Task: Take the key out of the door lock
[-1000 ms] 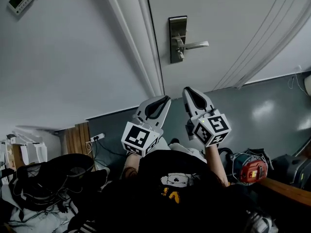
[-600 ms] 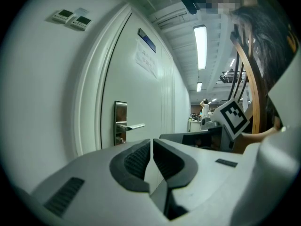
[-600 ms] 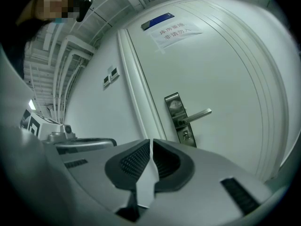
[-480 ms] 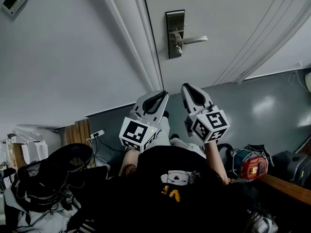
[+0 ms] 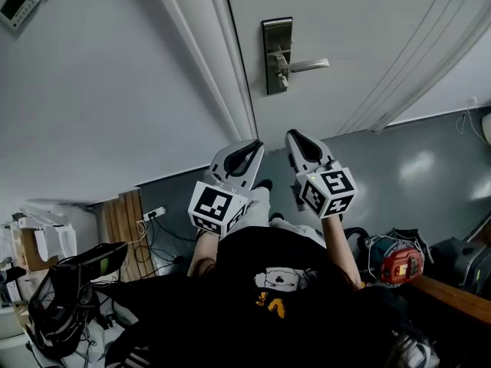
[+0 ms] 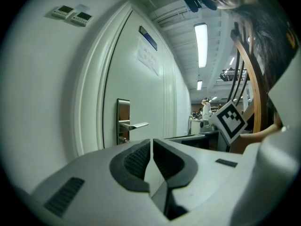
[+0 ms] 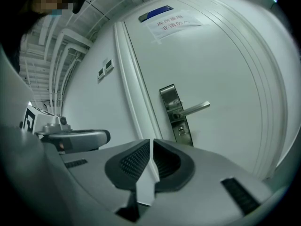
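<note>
A steel lock plate (image 5: 278,56) with a lever handle (image 5: 304,66) sits on the white door. In the right gripper view a small key (image 7: 182,132) sticks out of the plate (image 7: 173,108) below the handle (image 7: 195,108). Both grippers hang side by side well short of the door, pointing at it. My left gripper (image 5: 252,146) is shut with nothing in it, and its own view shows the plate (image 6: 123,121) far ahead. My right gripper (image 5: 294,136) is shut and empty too, below and slightly right of the lock.
The white door frame (image 5: 222,67) runs left of the lock, with wall panels (image 5: 17,2) at the top left. Black bags and cables (image 5: 69,297) lie at the lower left. A red and grey device (image 5: 397,265) sits on the grey floor at the right.
Both grippers stay shut and side by side, creeping slightly up the picture toward the door. The black heap at the lower left shows less than before.
</note>
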Demonstrator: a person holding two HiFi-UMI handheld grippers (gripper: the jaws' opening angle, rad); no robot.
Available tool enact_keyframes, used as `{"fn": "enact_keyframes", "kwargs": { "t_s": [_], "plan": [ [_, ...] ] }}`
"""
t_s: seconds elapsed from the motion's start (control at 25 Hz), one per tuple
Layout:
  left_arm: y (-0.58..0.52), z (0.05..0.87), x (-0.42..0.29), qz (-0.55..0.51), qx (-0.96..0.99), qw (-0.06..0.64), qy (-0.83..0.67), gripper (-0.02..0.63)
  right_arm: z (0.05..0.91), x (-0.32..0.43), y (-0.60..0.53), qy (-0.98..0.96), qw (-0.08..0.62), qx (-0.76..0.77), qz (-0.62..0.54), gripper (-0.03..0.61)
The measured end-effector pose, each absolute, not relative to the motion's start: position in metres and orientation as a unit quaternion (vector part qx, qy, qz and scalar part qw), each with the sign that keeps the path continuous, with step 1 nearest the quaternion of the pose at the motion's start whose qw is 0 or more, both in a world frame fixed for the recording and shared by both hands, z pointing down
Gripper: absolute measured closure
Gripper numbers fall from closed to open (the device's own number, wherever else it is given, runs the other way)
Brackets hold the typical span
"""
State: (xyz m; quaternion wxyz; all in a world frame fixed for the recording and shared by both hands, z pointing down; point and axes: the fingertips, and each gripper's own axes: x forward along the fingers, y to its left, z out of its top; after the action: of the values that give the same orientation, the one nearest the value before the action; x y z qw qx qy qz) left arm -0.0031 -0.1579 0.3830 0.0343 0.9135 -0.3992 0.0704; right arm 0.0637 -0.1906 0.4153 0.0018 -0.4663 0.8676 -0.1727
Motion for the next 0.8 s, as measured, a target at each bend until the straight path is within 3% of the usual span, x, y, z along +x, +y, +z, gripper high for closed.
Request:
{"fn": "enact_keyframes", "kwargs": {
  "t_s": [0.32,0.44,0.8],
  "plan": [
    [-0.169,0.387,0.004,0.076,0.920,0.033,-0.384,0.591,0.432,0.067,-0.214,0.861,-0.008,-0.473,-0.186,0.569],
    [-0.175,0.387,0.005,0.077,0.922,0.030,-0.379,0.591,0.439,0.066,-0.228,0.861,-0.005,-0.468,-0.198,0.509],
    [-0.190,0.387,0.005,0.082,0.927,0.024,-0.366,0.591,0.451,0.068,-0.282,0.846,0.032,-0.470,-0.249,0.483]
  ]
}}
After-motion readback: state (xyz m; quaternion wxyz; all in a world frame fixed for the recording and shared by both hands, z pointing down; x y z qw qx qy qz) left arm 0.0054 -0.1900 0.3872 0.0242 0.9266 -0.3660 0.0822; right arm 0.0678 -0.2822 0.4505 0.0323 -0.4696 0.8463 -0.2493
